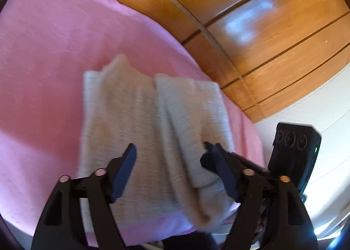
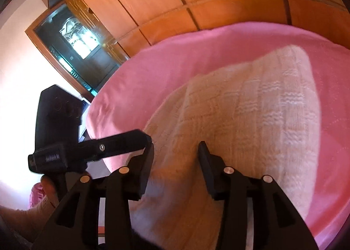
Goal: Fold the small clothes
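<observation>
A cream knitted garment [image 1: 140, 123] lies partly folded on the pink bed cover [image 1: 43, 53], with a fold ridge running down its right half. My left gripper [image 1: 172, 156] is open just above its near part, the cloth showing between the jaws. In the right wrist view the same garment [image 2: 251, 105] fills the middle, bunched and raised. My right gripper [image 2: 175, 151] is open over its near edge, with cloth between the jaws; I cannot tell if it touches. The right gripper's body [image 1: 295, 153] shows at the right of the left wrist view.
A wooden wardrobe [image 1: 262, 20] stands close behind the bed. A dark glass-fronted cabinet [image 2: 76, 42] stands beside a white wall. The left gripper's body [image 2: 87, 147] crosses the left of the right wrist view. The bed's edge [image 1: 153, 230] lies just below the garment.
</observation>
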A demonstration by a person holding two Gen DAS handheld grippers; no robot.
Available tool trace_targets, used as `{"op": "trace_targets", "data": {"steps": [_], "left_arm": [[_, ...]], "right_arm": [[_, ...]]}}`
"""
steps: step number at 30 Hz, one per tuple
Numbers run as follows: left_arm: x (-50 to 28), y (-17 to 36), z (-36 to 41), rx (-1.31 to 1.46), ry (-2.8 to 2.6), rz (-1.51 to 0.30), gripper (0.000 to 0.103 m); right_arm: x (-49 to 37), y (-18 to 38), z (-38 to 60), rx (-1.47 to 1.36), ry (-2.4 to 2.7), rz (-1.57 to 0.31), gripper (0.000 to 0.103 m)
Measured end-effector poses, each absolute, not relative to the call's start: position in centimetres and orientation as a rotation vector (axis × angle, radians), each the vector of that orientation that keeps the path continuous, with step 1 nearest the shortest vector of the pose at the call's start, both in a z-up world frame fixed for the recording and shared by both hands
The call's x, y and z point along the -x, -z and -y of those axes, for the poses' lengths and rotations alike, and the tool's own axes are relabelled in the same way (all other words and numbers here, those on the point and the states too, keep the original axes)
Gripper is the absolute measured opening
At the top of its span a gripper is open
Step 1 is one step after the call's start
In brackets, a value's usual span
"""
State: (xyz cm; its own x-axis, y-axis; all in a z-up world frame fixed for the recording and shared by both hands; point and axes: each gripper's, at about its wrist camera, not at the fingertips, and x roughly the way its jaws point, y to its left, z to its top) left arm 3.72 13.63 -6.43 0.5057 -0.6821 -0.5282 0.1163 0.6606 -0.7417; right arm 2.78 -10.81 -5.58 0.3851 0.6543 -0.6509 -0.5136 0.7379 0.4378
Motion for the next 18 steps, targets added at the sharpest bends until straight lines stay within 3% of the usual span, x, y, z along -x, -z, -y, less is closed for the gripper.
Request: {"op": "trace_targets", "data": {"steps": [4, 12, 13, 14, 16, 18], "left_arm": [[-5.4, 6.9, -12.2, 0.756, 0.565, -0.970, 0.079], [-8.4, 8.7, -8.8, 0.786, 0.618, -1.093, 0.079], [-8.7, 8.7, -8.0, 0.768, 0.616, -1.100, 0.072], [-8.8, 8.6, -7.4, 0.737, 0.606, -1.100, 0.052], [-9.0, 8.2, -6.4, 0.661, 0.592, -1.087, 0.028], [-8.9, 6.8, -5.9, 0.585, 0.568, -1.039, 0.021]], "right_arm": [[-0.8, 4.9, 13.9, -0.240, -0.757, -0.860, 0.057], [2.4, 5.9, 21.3, -0.304, -0.588, -0.819, 0.061], [2.5, 6.3, 21.9, -0.300, -0.571, -0.825, 0.060], [2.6, 6.7, 22.2, -0.296, -0.554, -0.833, 0.060], [2.7, 7.5, 22.5, -0.297, -0.550, -0.856, 0.058], [2.8, 7.9, 21.9, -0.292, -0.559, -0.869, 0.058]]}}
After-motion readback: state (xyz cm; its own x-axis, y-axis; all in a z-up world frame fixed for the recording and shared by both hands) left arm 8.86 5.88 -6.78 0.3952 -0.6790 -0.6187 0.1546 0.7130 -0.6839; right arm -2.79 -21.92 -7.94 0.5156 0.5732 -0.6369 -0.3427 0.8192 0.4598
